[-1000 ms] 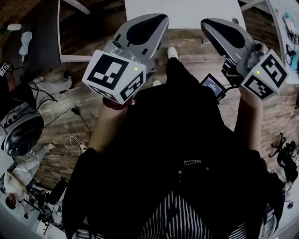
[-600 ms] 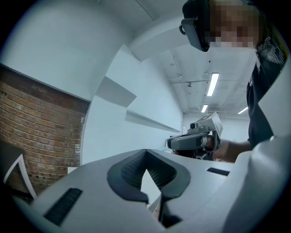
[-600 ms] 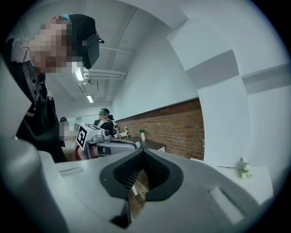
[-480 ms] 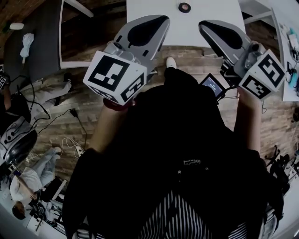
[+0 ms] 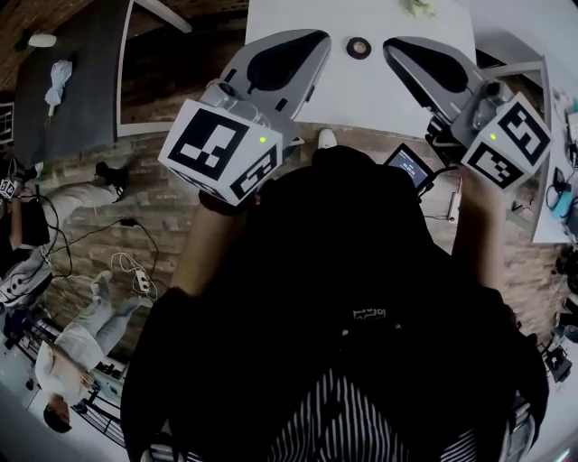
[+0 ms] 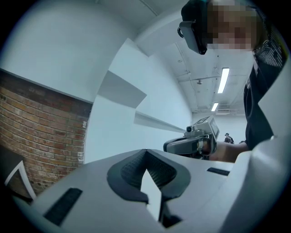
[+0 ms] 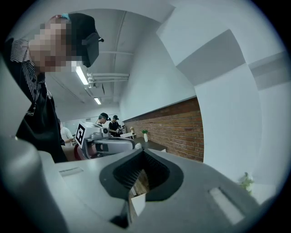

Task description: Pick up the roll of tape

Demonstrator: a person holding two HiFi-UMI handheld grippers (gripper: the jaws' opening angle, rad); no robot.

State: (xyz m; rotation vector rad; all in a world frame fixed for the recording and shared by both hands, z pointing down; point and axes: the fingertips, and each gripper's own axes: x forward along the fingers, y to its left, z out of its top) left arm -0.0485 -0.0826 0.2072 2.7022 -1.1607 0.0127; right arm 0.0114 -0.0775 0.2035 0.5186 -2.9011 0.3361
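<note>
Since the earlier frames the white worktop (image 5: 275, 13) has slid further down into the head view. It now fills the upper middle of the frame. The roll of tape (image 5: 358, 47), absent a second ago and only at the top edge half a second ago, now sits well inside the picture. It lies flat on the worktop in the upper centre of the frame, between the tips of the two tools as seen from above. It touches neither of them.

The left tool (image 5: 302, 50) is at the roll's left and the right tool (image 5: 402, 54) at its right, both pointing toward the top of the frame. Each tool's own view shows its ribbed pads pressed together with nothing caught between them, only wall and worktop beyond. A small green thing (image 5: 417, 7) sits at the top edge of the worktop, apart from the roll.

The roll looks like a small dark ring with a paler core. It is probably light and stiff enough to take a firm pinch without buckling. Its outer wall is likely smooth, and lying flat on a slick worktop it could skate away from a one-sided push. The safest hold seems to be one pad inside the core and one against the outer wall, or else a squeeze straight across the ring. Either way the chosen tool must spread first.
</note>
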